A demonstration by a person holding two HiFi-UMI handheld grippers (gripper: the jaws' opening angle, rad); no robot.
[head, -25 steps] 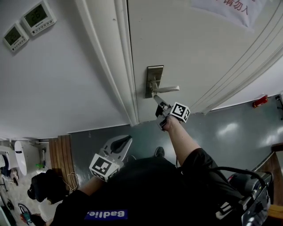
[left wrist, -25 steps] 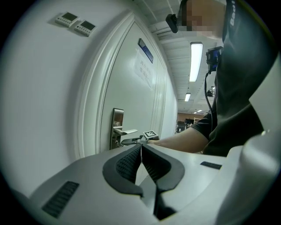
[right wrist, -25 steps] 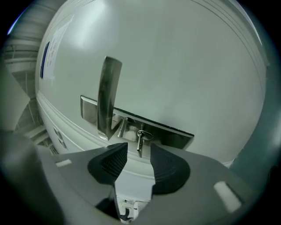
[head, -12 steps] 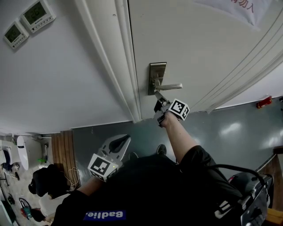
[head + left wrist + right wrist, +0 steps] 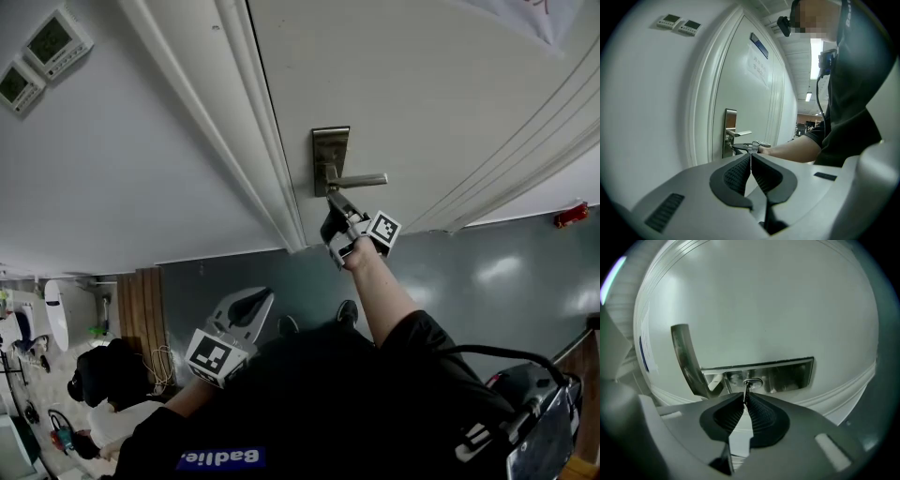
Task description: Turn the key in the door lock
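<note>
A silver lock plate [image 5: 329, 158] with a lever handle [image 5: 364, 179] sits on the white door [image 5: 441, 103]. My right gripper [image 5: 331, 200] reaches up to the plate just under the lever. In the right gripper view a small metal key [image 5: 746, 391] sticks out of the keyhole [image 5: 753, 383], and my right gripper [image 5: 746, 399] has just been closing on it, its pads pressed against the key's head. My left gripper [image 5: 251, 305] hangs low by my body, away from the door. In the left gripper view its jaws [image 5: 751, 157] are shut with nothing between them.
The moulded door frame [image 5: 246, 131] runs left of the lock. Two wall thermostats [image 5: 49, 41] hang at upper left. A paper notice [image 5: 539, 15] is stuck on the door. A red object [image 5: 569, 215] lies on the grey floor at right; bags and clutter lie at lower left.
The right gripper's jaws, open under the lever a second ago, have closed at the keyhole and the gripper has rolled. The left gripper has stayed where it was.
</note>
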